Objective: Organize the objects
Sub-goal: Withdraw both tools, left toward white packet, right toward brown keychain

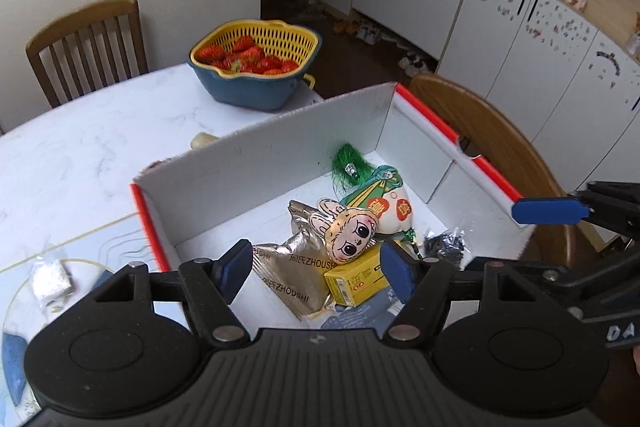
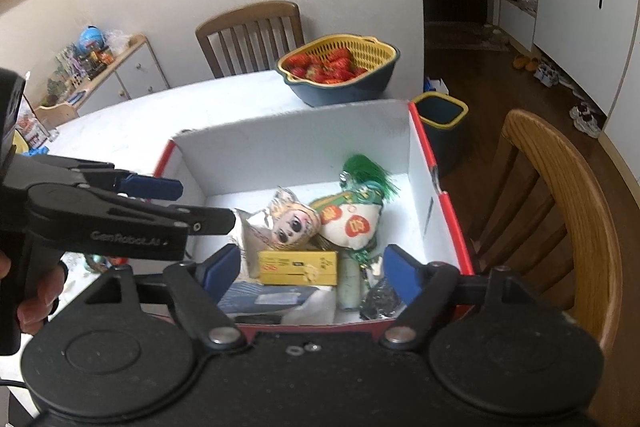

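Note:
A white cardboard box (image 1: 280, 163) with red edges stands on the table; it also shows in the right wrist view (image 2: 288, 143). Inside lie a bunny-face plush (image 1: 352, 235), a yellow carton (image 1: 358, 281), silver packets (image 1: 292, 279), a white pouch with green tassel (image 1: 384, 203) and a dark packet (image 1: 444, 245). My left gripper (image 1: 316, 273) is open and empty above the box's near left corner. My right gripper (image 2: 312, 273) is open and empty above the box's near edge. The plush (image 2: 294, 223) and carton (image 2: 296, 263) lie just beyond it.
A blue bowl with a yellow strainer of strawberries (image 1: 256, 63) stands at the far table edge. A small white packet (image 1: 50, 279) lies on a glass plate at left. Wooden chairs (image 1: 88, 47) (image 2: 560, 211) flank the table. A bin (image 2: 442, 123) stands on the floor.

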A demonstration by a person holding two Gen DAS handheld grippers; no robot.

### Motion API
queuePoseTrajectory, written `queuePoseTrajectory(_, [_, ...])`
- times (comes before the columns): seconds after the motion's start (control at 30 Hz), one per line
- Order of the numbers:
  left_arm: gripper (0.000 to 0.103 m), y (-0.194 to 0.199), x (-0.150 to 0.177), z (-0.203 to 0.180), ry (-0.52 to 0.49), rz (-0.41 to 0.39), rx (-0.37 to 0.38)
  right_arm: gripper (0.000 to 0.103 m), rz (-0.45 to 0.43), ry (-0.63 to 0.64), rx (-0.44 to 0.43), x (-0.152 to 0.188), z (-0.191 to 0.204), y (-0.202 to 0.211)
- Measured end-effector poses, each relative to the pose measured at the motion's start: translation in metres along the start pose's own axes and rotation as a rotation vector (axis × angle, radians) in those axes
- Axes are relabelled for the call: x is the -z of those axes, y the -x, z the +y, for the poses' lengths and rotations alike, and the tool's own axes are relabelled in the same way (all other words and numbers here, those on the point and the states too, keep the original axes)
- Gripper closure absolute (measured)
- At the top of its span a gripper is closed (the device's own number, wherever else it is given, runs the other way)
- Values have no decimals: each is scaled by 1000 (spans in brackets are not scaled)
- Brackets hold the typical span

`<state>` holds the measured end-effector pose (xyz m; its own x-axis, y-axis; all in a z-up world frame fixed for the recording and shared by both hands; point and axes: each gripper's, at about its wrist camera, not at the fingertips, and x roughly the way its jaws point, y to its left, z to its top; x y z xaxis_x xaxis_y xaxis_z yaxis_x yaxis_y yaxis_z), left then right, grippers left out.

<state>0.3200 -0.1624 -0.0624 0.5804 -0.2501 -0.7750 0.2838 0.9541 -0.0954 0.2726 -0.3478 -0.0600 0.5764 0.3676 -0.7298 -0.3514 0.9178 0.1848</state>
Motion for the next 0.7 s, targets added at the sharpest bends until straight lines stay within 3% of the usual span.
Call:
queuePoseTrajectory(0.2, [33,32,8,14,18,-49,21,20,-43,11,0,-3,20,12])
queuePoseTrajectory(0.47, [21,67,21,45,14,-90,38,14,-102,13,7,-4,59,22])
queuePoseTrajectory(0.7, [20,91,35,84,19,-106,58,8,-129,-3,-7,1,100,20])
